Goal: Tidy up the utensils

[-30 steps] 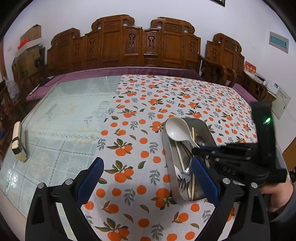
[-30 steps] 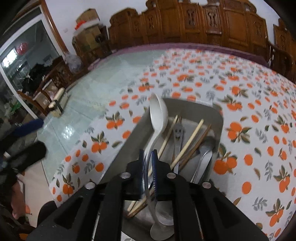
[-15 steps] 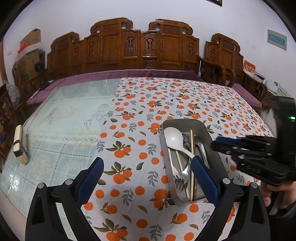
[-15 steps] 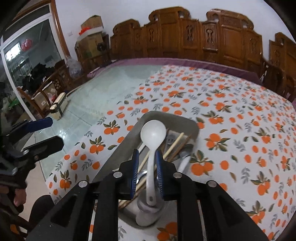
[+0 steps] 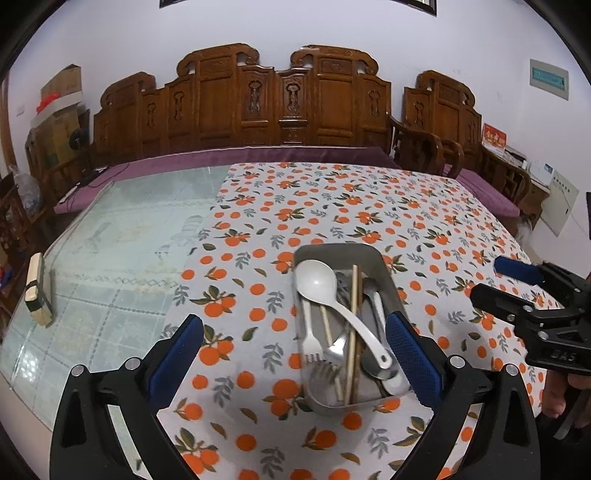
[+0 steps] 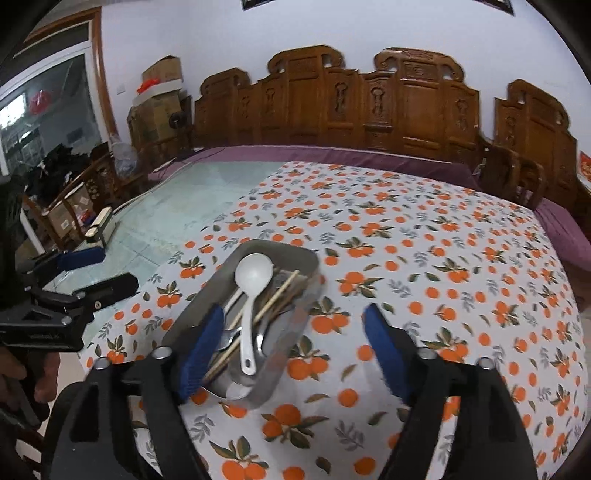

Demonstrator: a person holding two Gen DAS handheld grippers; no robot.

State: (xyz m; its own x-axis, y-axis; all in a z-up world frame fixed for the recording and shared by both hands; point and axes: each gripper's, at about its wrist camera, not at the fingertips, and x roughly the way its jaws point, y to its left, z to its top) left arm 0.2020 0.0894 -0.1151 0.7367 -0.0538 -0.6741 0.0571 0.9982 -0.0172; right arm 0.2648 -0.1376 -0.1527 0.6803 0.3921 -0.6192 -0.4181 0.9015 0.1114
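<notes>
While the right gripper (image 6: 295,350) hangs above the tablecloth (image 6: 424,258), its jaws are opening, empty. The white spoon (image 5: 332,302) lies in the metal tray (image 5: 384,269) among the utensils. The left gripper (image 5: 295,350) is spread wide, grasping nothing.

Carved wooden bench (image 5: 280,107) with purple cushion (image 5: 236,155) stands against a white wall (image 5: 295,29).

A rectangular steel tray (image 5: 384,266) lies on the orange-print cloth, holding the utensils. A white spoon (image 5: 332,299) rests on top, bowl at the far end, handle slanting across wooden chopsticks (image 5: 354,325), forks (image 5: 314,343) and metal spoons (image 5: 373,295).
</notes>
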